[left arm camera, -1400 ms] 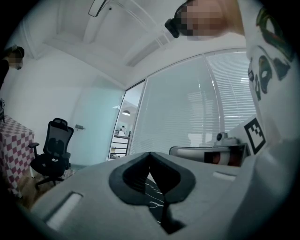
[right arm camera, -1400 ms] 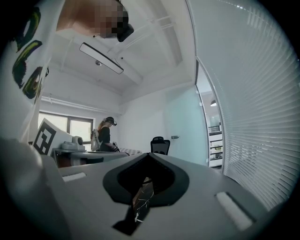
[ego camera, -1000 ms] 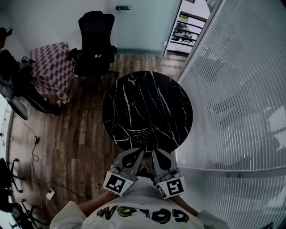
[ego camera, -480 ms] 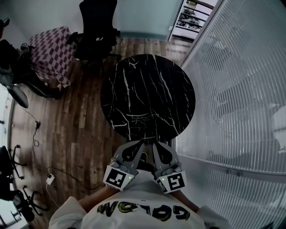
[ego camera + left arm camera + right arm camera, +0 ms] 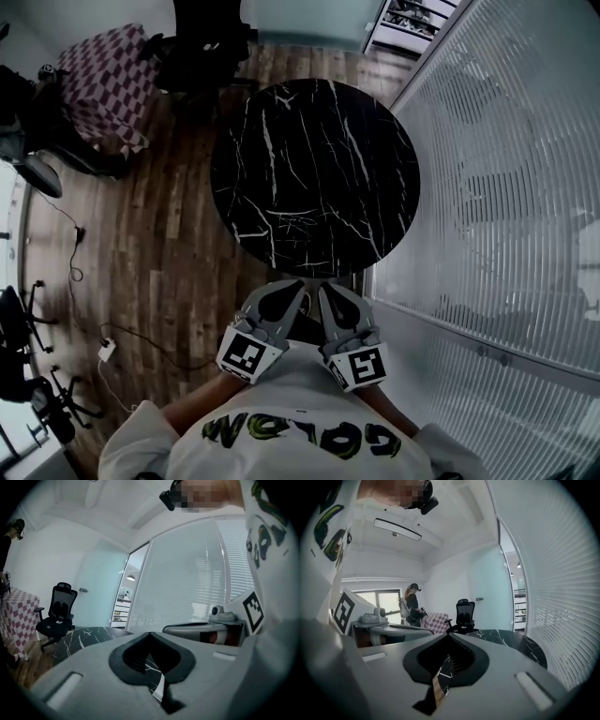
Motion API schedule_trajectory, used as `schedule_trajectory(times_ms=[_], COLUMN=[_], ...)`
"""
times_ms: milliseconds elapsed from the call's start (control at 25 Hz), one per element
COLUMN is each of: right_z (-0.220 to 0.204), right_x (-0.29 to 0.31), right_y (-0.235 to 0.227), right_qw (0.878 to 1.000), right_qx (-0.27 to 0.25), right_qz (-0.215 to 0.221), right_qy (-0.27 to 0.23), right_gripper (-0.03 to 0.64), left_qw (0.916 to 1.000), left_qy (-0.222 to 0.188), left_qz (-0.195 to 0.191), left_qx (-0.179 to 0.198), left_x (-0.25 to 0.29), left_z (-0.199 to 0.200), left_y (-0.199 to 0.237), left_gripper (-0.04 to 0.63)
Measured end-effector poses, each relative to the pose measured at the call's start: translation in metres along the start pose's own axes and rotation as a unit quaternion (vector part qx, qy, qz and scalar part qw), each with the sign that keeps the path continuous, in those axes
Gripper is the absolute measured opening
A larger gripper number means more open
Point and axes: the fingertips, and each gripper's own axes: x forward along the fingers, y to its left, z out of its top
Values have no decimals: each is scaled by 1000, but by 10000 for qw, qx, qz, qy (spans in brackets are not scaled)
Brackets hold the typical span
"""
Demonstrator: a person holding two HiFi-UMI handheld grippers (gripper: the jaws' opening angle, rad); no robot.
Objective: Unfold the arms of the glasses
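Pink-and-white chequered cloth covers a small table (image 5: 98, 80) at the far left of the head view. Just right of it stands a black mesh office chair (image 5: 202, 37) on a brown wooden plank floor (image 5: 159, 272). Right of the chair, in the middle, is a round black marble worktop with white veins (image 5: 314, 178). Below its near edge the person holds two grey grippers side by side, close to a white printed shirt (image 5: 300, 431), both pointing toward the worktop. The left gripper (image 5: 292, 287) has its jaws together with nothing between them, as its own view confirms. The right gripper (image 5: 326, 291), just beside it, likewise has its jaws closed on nothing. Farther right, a ribbed translucent glass wall (image 5: 506, 187) curves past the worktop. No view shows the glasses, so where they are cannot be told.
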Motion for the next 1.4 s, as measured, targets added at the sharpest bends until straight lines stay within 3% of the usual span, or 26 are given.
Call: schedule_trajectory(times_ms=[280,480,680,1400], right_z=[-12,-37,-49,-125], right_x=[16,35,58,149], right_y=[-16,-28,-41,-108], right_qw=[9984,9938,9880,9665], right_qx=[-477,-738,-1135,-1613], right_qz=[-1,192,324,875], right_qy=[301,804,999,1794], right_gripper=[2,2,3,17], left_qw=[9988,9973,9957,9899], left_qy=[296,518,719,1375], left_qz=[-92,-69,-17,246], left_qx=[380,525,588,-249], left_x=[11,21,35,89], left_z=[-12,-29,-50,-157], left_y=[12,27,46,111], left_gripper=[5,5,5,21])
